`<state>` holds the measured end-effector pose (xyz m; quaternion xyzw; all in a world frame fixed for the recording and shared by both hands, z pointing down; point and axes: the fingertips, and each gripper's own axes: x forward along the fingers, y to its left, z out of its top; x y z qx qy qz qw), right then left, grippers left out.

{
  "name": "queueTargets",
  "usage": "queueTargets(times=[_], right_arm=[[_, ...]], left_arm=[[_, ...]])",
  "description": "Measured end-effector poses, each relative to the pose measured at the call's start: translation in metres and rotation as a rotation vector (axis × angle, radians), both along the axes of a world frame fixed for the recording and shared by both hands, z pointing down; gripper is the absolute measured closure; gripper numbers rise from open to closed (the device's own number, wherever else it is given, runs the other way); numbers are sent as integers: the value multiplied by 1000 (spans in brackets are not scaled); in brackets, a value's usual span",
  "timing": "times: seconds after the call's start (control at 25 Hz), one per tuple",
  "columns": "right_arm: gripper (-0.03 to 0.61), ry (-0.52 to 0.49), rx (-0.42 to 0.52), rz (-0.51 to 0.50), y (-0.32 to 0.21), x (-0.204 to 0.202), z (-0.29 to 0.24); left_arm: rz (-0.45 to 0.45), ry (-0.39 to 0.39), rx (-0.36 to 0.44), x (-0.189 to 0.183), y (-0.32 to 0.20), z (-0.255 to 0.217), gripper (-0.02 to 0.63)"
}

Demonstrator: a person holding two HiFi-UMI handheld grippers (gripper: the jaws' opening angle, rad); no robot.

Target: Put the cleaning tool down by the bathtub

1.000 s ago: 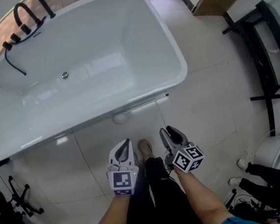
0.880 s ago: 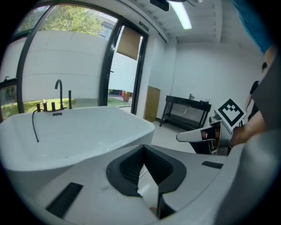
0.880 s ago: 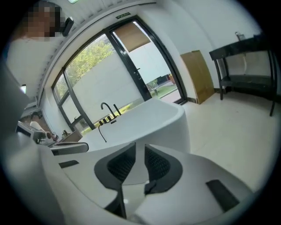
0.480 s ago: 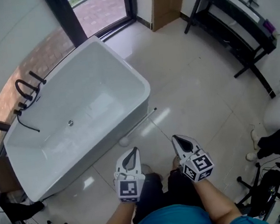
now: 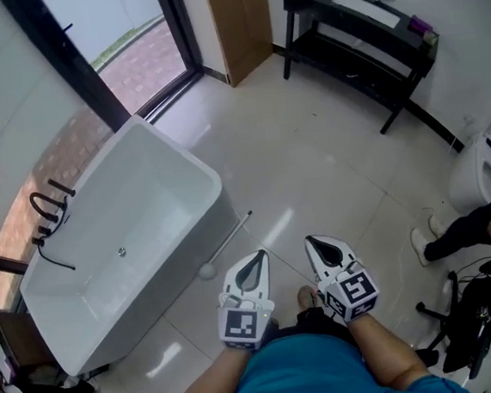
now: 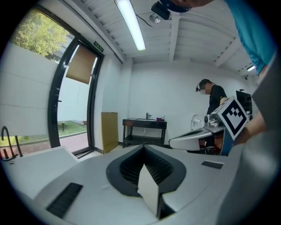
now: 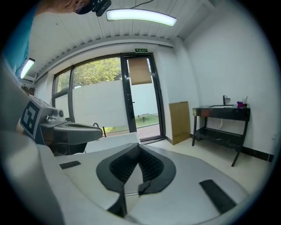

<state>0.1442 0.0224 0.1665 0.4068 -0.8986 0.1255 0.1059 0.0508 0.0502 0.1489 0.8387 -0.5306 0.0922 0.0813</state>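
Brush (image 5: 229, 242) — slim pale handle, round white head — lying just beside bathtub (image 5: 135, 212); left tool (image 5: 259, 256), right tool (image 5: 313, 242) closed, empty.

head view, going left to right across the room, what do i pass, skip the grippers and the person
bathtub → cleaning tool lying on the floor beside it → black table → white toilet

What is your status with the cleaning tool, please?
Both shut, empty: left gripper, right gripper. White long-handled brush lying on pale tiled floor beside white bathtub. No obstruction seen.
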Motion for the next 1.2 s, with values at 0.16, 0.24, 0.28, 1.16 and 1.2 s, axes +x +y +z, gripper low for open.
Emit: queueTargets(times=[0.16,0.24,0.28,1.16,1.2], right_arm=[[571,-7,31,72,6,50,-16],[571,-8,42,105,7,74,-22],[571,-2,47,118,7,86,-25],[571,33,86,309,37,234,-33],[571,32,87,306,38,234,-33]], left_arm=[[94,-6,49,59,-3,-26,614],[132,-13,64,84,-4,-33,614],[148,-14,69,96,-4,-35,614],[327,-40,65,230,16,-22,614],[322,-38,63,229,17,-22,614]])
